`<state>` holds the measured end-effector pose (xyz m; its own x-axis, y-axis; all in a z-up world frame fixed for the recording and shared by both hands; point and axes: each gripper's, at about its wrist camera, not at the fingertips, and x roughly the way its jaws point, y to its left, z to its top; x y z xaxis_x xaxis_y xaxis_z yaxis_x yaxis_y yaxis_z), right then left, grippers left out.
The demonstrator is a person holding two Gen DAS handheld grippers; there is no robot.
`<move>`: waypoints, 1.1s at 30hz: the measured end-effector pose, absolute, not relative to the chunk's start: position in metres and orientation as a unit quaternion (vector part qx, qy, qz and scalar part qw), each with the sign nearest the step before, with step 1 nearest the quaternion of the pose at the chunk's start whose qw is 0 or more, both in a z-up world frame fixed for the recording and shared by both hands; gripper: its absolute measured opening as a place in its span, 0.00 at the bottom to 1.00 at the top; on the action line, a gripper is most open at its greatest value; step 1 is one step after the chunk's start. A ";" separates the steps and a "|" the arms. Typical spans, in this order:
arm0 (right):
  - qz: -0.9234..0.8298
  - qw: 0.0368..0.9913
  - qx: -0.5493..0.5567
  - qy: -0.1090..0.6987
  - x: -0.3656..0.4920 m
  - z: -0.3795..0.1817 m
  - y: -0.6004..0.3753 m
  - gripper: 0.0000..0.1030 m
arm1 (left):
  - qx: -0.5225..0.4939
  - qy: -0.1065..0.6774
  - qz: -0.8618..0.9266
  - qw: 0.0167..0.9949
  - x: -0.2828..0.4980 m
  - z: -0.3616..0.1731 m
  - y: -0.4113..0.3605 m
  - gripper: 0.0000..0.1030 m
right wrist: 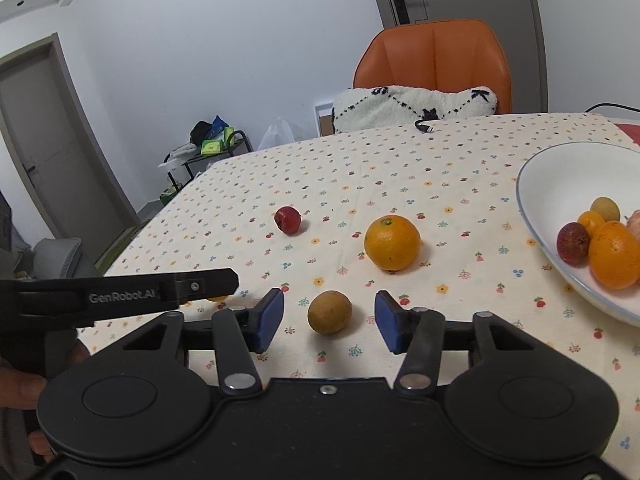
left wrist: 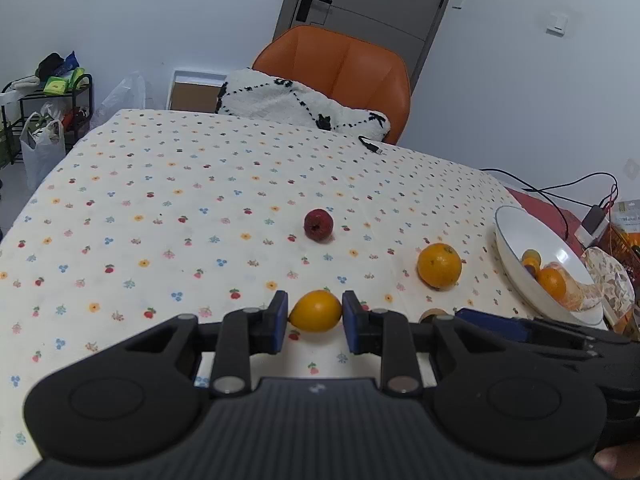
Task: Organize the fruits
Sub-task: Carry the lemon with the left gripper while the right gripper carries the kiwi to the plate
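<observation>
Floral tablecloth holds orange, red fruit, bowl nearby.

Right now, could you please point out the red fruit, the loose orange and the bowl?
red fruit (right wrist: 287,220), right wrist view, middle.
orange (right wrist: 392,243), right wrist view, middle of peel.
bowl (right wrist: 560,172), right wrist view, bare inner wall.

On the table, a small round fruit sits between the right gripper's fingers. At one o'clock beyond it lies the orange, at eleven o'clock the far berry. At three o'clock sits the bowl, fruits inside. A chair stands behind the table.
</observation>
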<state>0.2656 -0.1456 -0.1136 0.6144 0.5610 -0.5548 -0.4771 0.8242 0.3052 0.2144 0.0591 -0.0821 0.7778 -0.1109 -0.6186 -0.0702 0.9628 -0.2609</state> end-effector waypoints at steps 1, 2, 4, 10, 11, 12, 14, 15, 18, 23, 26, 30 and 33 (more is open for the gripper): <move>0.290 0.895 0.062 0.333 0.267 -0.115 -0.144 0.41 | -0.136 0.333 -0.010 0.933 0.214 -0.082 0.059 0.26; 0.292 0.893 0.062 0.337 0.269 -0.117 -0.143 0.36 | -0.137 0.333 -0.011 0.933 0.214 -0.082 0.059 0.26; 0.297 0.887 0.070 0.347 0.272 -0.119 -0.145 0.23 | -0.136 0.330 -0.014 0.934 0.213 -0.080 0.058 0.26; 0.295 0.895 0.083 0.325 0.263 -0.107 -0.163 0.23 | -0.129 0.323 -0.027 0.937 0.216 -0.074 0.047 0.26; 0.292 0.896 0.085 0.324 0.263 -0.105 -0.166 0.23 | -0.130 0.321 -0.029 0.938 0.217 -0.073 0.045 0.26; 0.289 0.897 0.087 0.322 0.262 -0.104 -0.169 0.23 | -0.130 0.319 -0.032 0.938 0.218 -0.071 0.043 0.26; 0.285 0.899 0.091 0.319 0.261 -0.101 -0.174 0.23 | -0.128 0.316 -0.037 0.939 0.219 -0.068 0.038 0.26; 0.284 0.900 0.092 0.318 0.261 -0.100 -0.177 0.23 | -0.128 0.315 -0.039 0.940 0.220 -0.066 0.036 0.26; 0.279 0.903 0.098 0.312 0.258 -0.095 -0.185 0.23 | -0.126 0.311 -0.046 0.941 0.223 -0.063 0.029 0.26; 0.269 0.909 0.109 0.299 0.257 -0.085 -0.198 0.23 | -0.122 0.306 -0.059 0.942 0.227 -0.058 0.018 0.26; 0.257 0.915 0.111 0.289 0.258 -0.081 -0.205 0.23 | -0.120 0.303 -0.065 0.943 0.229 -0.057 0.011 0.26; 0.245 0.921 0.117 0.280 0.260 -0.076 -0.216 0.23 | -0.115 0.297 -0.076 0.945 0.233 -0.052 0.002 0.26; 0.234 0.924 0.125 0.274 0.260 -0.072 -0.225 0.23 | -0.108 0.290 -0.087 0.947 0.236 -0.046 -0.005 0.26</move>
<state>0.2601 -0.2250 -0.0718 0.7394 0.5017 -0.4490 -0.3649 0.8591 0.3588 0.2364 -0.0053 -0.0462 0.8162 -0.2275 -0.5312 0.1014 0.9614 -0.2559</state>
